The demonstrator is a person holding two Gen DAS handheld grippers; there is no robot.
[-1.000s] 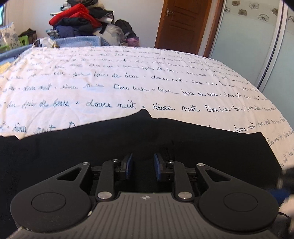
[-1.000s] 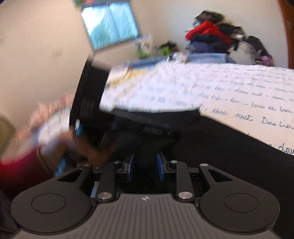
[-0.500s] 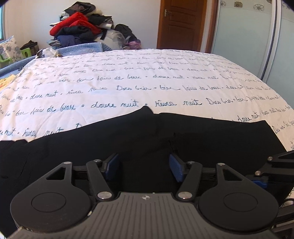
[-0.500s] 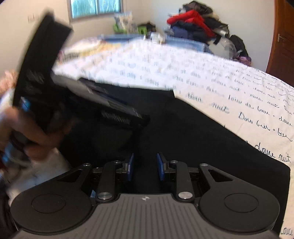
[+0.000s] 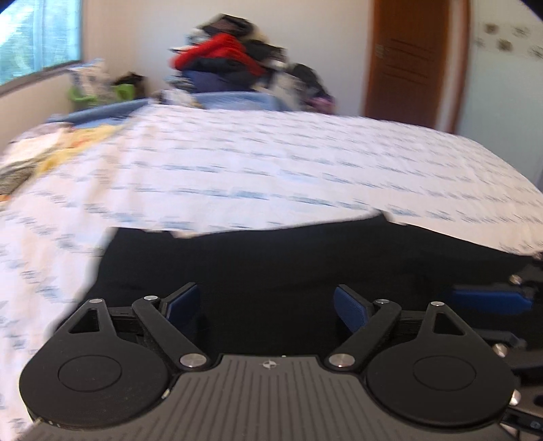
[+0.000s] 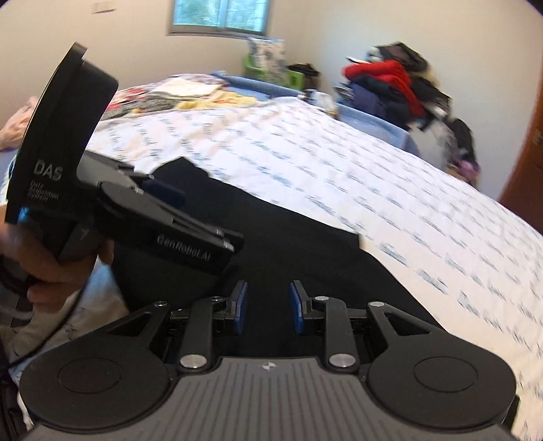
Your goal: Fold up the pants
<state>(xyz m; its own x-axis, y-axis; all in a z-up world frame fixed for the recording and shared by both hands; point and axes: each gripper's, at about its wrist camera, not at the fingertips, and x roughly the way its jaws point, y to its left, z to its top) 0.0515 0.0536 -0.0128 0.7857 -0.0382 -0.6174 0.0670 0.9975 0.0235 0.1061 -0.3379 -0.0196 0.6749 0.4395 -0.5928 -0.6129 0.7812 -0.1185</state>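
left tool [image 5: 266, 307] just spread wide, empty | right tool [image 6: 268, 307] narrow, empty | black pants [image 5: 305, 257] on script-print bedspread [image 5: 271, 169]

The room is bright with daylight, which comes from the window [image 6: 219, 15]; its glass is overexposed in both views. Motion blur smears the left wrist view: the writing on the bedsheet [image 5: 271, 163] is unreadable streaks and the clothes pile [image 5: 230, 64] is soft. The right wrist view is sharper near the camera, blurred farther away. The black pants [image 5: 288, 257] show almost no detail. Fisheye distortion bends the edges, and the corners are dark.
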